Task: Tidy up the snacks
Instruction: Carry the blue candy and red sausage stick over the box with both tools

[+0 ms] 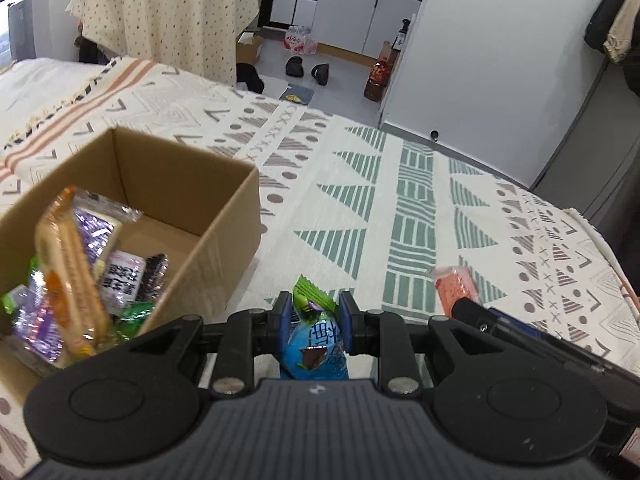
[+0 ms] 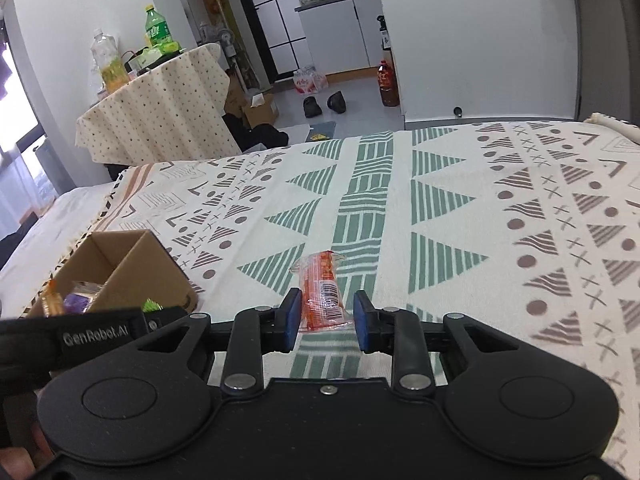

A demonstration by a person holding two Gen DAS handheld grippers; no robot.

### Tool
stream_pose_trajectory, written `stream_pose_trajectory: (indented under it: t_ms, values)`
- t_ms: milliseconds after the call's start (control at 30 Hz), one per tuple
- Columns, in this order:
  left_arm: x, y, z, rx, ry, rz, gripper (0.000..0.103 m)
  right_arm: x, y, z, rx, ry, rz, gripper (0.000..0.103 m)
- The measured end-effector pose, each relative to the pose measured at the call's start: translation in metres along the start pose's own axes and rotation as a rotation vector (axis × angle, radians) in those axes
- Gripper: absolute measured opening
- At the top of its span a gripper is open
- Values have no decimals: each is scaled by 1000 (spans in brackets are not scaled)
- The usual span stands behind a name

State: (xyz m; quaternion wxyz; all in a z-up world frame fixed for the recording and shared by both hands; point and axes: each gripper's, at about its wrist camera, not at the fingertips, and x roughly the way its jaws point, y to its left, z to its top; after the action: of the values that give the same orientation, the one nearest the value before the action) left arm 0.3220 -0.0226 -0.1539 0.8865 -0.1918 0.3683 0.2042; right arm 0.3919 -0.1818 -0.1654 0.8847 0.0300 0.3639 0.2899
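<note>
We are gripping a blue and green snack packet [image 1: 314, 336] in our left gripper [image 1: 315, 322], its pads pressing both sides. A cardboard box [image 1: 192, 184] is sitting just left on the patterned bed cover [image 1: 380, 208], holding several wrapped snacks [image 1: 76, 276]. A pink packet [image 1: 456, 288] is lying to the right.

Both tools are showing the same build. The left gripper [image 1: 316, 322] is wearing matte black plastic linkage arms, blue pads on its fingers [image 1: 283, 320], and four round silver screws just ahead of a ribbed grey body with a small silver emblem at its middle. Two raised black discs are flanking that body. The right gripper [image 2: 327, 322] is carrying a smoother black body, one silver screw at its middle, and blue pads too. White "GenRobot.AI" lettering is showing on the left gripper's black side.
</note>
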Motion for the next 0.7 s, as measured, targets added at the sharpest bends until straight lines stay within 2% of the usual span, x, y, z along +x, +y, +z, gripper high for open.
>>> stream_pose_trajectory:
  t_ms: [467,700]
  values:
    - [-78,25,11,-49,-7,-93,24,-70,21,-8,31,-63,4,27]
    - [-120,42,17,-33,-27,-151,24,-107,40,-17,45,-75,-12,27]
